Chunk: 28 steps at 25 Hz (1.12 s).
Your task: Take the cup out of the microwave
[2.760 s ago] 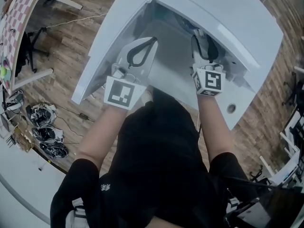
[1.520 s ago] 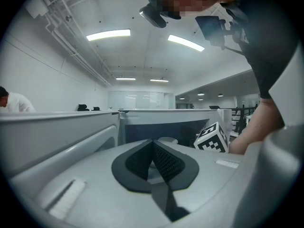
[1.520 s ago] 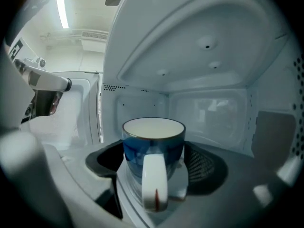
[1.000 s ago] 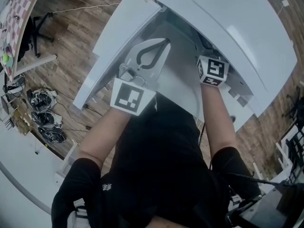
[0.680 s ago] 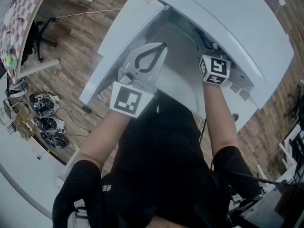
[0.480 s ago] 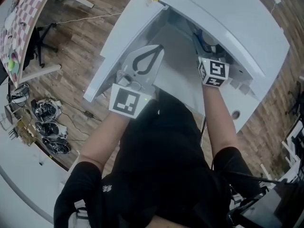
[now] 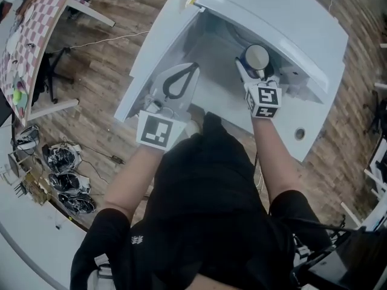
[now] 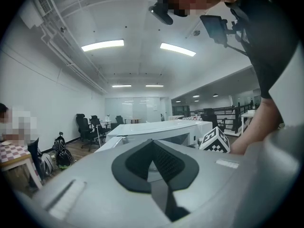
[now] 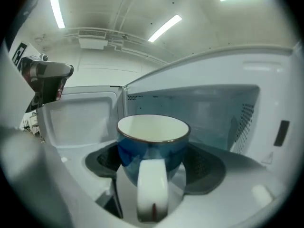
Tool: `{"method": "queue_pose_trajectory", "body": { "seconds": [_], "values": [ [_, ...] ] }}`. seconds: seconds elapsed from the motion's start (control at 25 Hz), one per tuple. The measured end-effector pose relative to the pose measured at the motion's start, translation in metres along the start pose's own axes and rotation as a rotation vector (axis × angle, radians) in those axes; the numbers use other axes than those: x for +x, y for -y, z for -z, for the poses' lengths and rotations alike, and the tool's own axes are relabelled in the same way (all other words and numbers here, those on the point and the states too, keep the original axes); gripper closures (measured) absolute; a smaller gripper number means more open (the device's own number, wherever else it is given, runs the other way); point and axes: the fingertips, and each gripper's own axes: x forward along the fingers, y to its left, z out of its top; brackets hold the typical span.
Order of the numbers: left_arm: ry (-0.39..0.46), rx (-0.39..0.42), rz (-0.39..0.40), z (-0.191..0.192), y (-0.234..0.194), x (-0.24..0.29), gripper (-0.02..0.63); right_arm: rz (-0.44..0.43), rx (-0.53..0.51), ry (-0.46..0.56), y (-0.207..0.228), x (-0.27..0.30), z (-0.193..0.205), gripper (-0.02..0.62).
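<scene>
A blue cup [image 7: 256, 56] with a white inside and a white handle sits between the jaws of my right gripper [image 7: 256, 69], just in front of the white microwave [image 7: 284, 23]. In the right gripper view the cup [image 9: 152, 141] is upright, its handle facing the camera, and the right gripper [image 9: 154, 164] is shut on its sides. The cavity [image 9: 209, 108] lies behind it, with the open door [image 9: 80, 118] at the left. My left gripper [image 7: 195, 66] is shut on nothing, hanging beside the open door [image 7: 157, 53]; its tips [image 8: 152, 141] meet.
The microwave stands on a white table [image 7: 308, 144] over a wooden floor. A checkered table [image 7: 30, 35] is at the far left, with bags and helmets [image 7: 66, 162] on the floor below it. Office chairs [image 8: 88, 127] stand far off.
My right gripper has drawn back out of the microwave cavity, and the cup now shows in the head view between its jaws. The left gripper has hardly moved.
</scene>
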Motion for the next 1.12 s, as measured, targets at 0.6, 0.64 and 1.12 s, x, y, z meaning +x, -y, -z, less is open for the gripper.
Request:
{"method": "queue_pose_trajectory", "body": {
  "seconds": [0.6,0.64,1.12],
  "values": [
    [0.059,0.019,0.032,-0.056,0.008,-0.024,0.600,0.022,0.034,-0.005,-0.001,-0.095,-0.046,0.202],
    [0.062,0.024,0.032,-0.059,0.009,-0.024,0.600,0.024,0.037,-0.006,0.002,-0.101,-0.049,0.202],
    [0.077,0.036,0.019,-0.097,0.006,-0.025,0.600,-0.005,0.021,0.027,0.021,-0.137,-0.106,0.202]
  ]
}}
